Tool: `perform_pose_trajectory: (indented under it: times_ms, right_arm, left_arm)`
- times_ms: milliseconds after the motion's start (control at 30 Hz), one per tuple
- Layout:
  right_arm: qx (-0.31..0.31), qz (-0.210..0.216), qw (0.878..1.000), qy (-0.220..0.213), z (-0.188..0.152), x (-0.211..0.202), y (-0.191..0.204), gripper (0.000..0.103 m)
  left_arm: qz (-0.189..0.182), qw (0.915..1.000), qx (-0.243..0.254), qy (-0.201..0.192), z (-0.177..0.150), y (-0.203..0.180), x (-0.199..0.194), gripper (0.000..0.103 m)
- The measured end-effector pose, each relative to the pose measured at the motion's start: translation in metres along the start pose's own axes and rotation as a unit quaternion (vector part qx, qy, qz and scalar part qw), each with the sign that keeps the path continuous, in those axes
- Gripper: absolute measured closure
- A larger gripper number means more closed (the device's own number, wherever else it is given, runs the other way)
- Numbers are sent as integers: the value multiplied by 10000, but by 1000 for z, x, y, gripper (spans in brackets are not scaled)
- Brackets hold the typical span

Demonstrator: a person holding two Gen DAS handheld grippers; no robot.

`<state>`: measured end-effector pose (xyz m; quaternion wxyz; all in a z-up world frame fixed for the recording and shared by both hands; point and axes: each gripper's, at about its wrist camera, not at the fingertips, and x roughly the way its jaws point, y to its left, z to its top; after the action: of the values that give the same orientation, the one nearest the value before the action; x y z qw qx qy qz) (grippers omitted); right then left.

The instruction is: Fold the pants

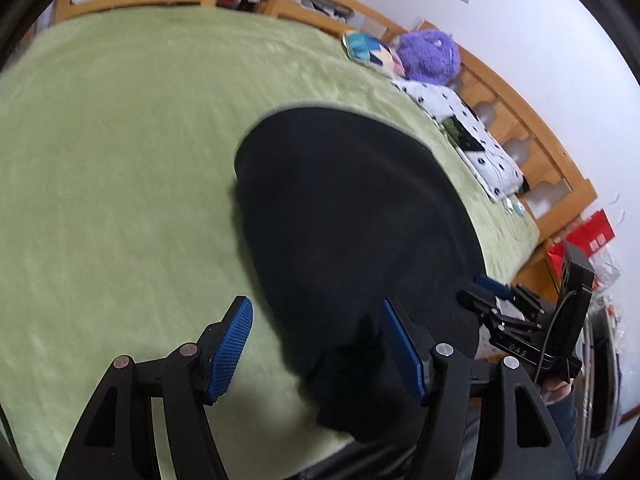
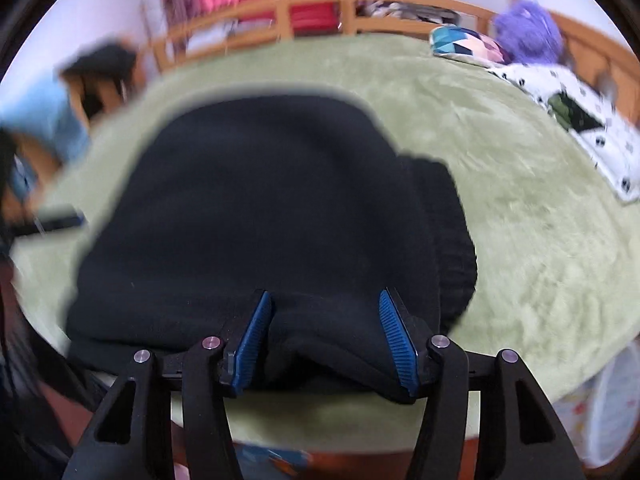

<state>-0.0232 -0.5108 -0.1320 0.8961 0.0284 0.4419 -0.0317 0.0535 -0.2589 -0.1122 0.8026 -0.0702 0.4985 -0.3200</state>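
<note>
The black pants lie in a folded heap on the green blanket of the bed. My left gripper is open at the pants' near left edge, its left finger over the blanket and its right finger over the cloth. My right gripper is open, with a fold of the pants bulging between its blue pads. The right gripper also shows at the right in the left wrist view, at the pants' right edge.
A wooden bed rail runs along the far and right sides. A purple plush, a patterned cushion and a spotted white pillow lie at the far right of the bed. Red boxes stand beyond the bed.
</note>
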Motion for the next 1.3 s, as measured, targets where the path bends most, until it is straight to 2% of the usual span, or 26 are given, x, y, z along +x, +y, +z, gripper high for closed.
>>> perform_pose_trajectory:
  times_ms: [100,167,200,267,333,433,567,633,667,733,767,800,867,900,967,1033,1100,1167,1200,1233,1267,1300]
  right_arm:
    - [-218,-255,9994,18,1,-10,7,49]
    - [4,-210,9994,-275,11,-31,-4,49]
    - [224,-116,9978,-608,18,-46,-14,46]
    - [486,-48,9944,-942,32,-54,-30,40]
    - [587,1,9933,-992,50,-45,-45,39]
    - [731,315,9941,-739,75,-11,-64,39]
    - [1011,890,9905,-269,96,41,-84,40]
    - [1077,1248,9863,107,99,67,-86,39]
    - [1037,1236,9867,202,100,73,-84,39]
    - [753,1000,9919,212,98,79,-75,48]
    - [676,999,9926,148,98,78,-71,83]
    - [601,1126,9918,89,97,74,-66,85]
    - [391,868,9953,-162,97,64,-57,93]
    - [366,822,9955,-280,96,57,-55,94]
    - [646,887,9928,-479,99,40,-62,94]
    - [888,934,9872,-935,103,12,-75,94]
    - [949,647,9868,-1145,106,-1,-86,93]
    - [1154,455,9895,-745,103,19,-99,90]
    - [1224,441,9905,-446,98,38,-103,79]
    - [1247,361,9914,-148,92,57,-104,74]
    - [1192,273,9925,-39,88,65,-102,72]
    - [1135,220,9932,-105,82,65,-102,71]
  left_arm:
    - [-136,9998,-111,-10,-4,4,8,39]
    - [-255,9995,-158,8,-3,8,8,38]
    - [-346,9992,-199,46,-2,11,9,38]
    - [-472,9985,-275,104,-2,19,10,38]
    - [-463,9983,-337,139,-2,25,12,38]
    - [-364,9986,-359,110,-1,36,11,37]
    - [94,9997,-219,-86,6,50,6,37]
    - [124,9996,-233,-107,12,54,6,37]
    - [99,9995,-287,-109,15,57,7,37]
    - [17,9992,-375,-112,20,60,10,37]
    - [19,9992,-395,-108,21,60,11,37]
    - [25,9991,-403,-103,21,59,13,37]
    - [-55,9992,-381,-81,21,55,14,38]
    - [-93,9993,-361,-72,21,55,14,37]
    - [-142,9996,-245,-99,19,48,10,38]
    - [-177,9996,-182,-156,18,44,5,37]
    - [-252,9995,-147,-135,16,40,5,37]
    - [-321,9993,-154,-123,13,37,7,37]
    - [-327,9993,-158,-98,13,36,8,37]
    - [-314,9993,-181,-46,11,34,10,37]
    - [-332,9993,-196,-19,11,34,10,37]
    - [-382,9991,-198,-4,9,32,10,37]
